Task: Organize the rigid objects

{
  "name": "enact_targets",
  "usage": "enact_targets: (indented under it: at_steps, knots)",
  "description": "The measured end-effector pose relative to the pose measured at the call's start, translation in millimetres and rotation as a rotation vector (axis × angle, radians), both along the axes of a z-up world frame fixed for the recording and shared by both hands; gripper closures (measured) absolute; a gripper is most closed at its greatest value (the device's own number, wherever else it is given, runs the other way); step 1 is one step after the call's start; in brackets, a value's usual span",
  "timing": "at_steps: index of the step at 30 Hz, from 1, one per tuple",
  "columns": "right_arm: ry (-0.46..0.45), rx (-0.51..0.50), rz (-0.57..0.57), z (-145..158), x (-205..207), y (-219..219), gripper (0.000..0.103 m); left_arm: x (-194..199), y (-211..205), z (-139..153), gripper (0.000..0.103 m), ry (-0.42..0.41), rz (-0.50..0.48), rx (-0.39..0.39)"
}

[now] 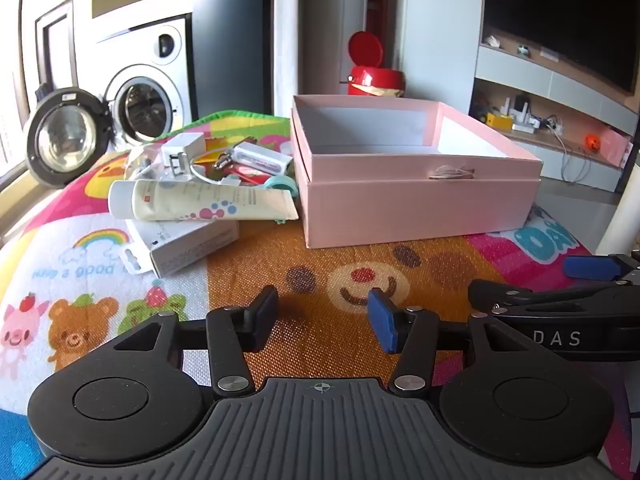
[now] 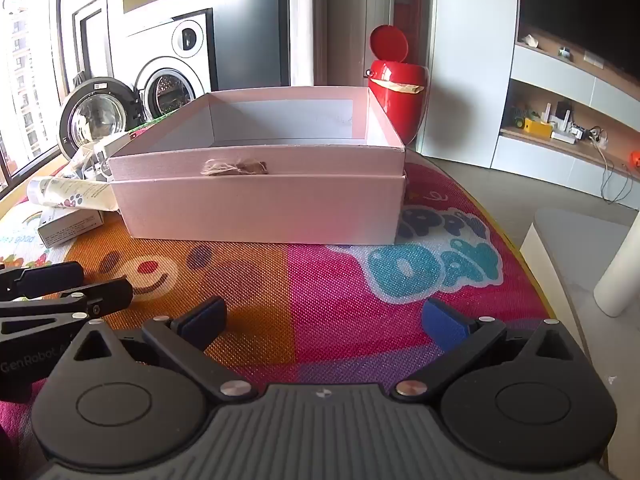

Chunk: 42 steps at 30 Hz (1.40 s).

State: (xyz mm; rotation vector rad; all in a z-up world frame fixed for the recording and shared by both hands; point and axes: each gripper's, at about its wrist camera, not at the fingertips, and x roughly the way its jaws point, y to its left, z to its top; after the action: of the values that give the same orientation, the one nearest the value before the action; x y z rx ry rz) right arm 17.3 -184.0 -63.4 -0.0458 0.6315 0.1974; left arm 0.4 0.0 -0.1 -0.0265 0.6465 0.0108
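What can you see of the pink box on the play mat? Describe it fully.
The pink box looks like matte cardboard: an open, square tray nested in its upturned lid, pale inside and seemingly empty. A twine bow sits on its front wall. It rests flat on the play mat, right of the clutter; neither gripper touches it.

— What stood behind the play mat [image 2: 340, 292]?

— A front-loading washing machine [image 1: 150, 92] with its round door [image 1: 64, 136] swung wide open, a second white appliance [image 2: 190, 38] stacked on top of it.

— And to the right of the washing machine?

— A red bin [image 2: 396, 88] with its lid tipped up, against a pale wall. Further right, a shelf unit [image 2: 568, 136] held small clutter and cables, under a dark screen [image 1: 560, 20].

— The light?

— Daylight came from a window [image 2: 22, 80] left of the washing machine.
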Motion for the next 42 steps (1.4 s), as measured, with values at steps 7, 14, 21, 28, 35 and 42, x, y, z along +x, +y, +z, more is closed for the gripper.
enact_targets:
  at_steps: [7, 14, 21, 28, 35, 42]
  knots:
    - [-0.007, -0.009, -0.001, -0.1, -0.4, 1.6, 0.000, -0.9, -0.5, 0.1, 0.048, -0.013, -0.001, 0.008]
    - [-0.002, 0.001, -0.002, -0.2, 2.1, 0.0, 0.000, 1.1, -0.3, 0.1, 0.048, -0.008, 0.000, 0.011]
    - [-0.003, 0.004, -0.001, -0.5, 0.2, -0.1, 0.000, 1.2, -0.4, 0.1, 0.048, -0.009, 0.000, 0.011]
    - [-0.002, 0.004, -0.002, -0.2, 1.2, 0.5, 0.000, -2.1, 0.8, 0.7, 0.048, -0.009, 0.000, 0.007]
    - [-0.002, 0.003, -0.002, -0.3, 1.2, 0.9, 0.000, -1.9, 0.6, 1.1, 0.048, -0.010, 0.000, 0.009]
    - [-0.002, 0.002, -0.002, -0.4, 1.1, 0.7, 0.000, -1.8, 0.6, 1.7, 0.048, -0.010, 0.000, 0.010]
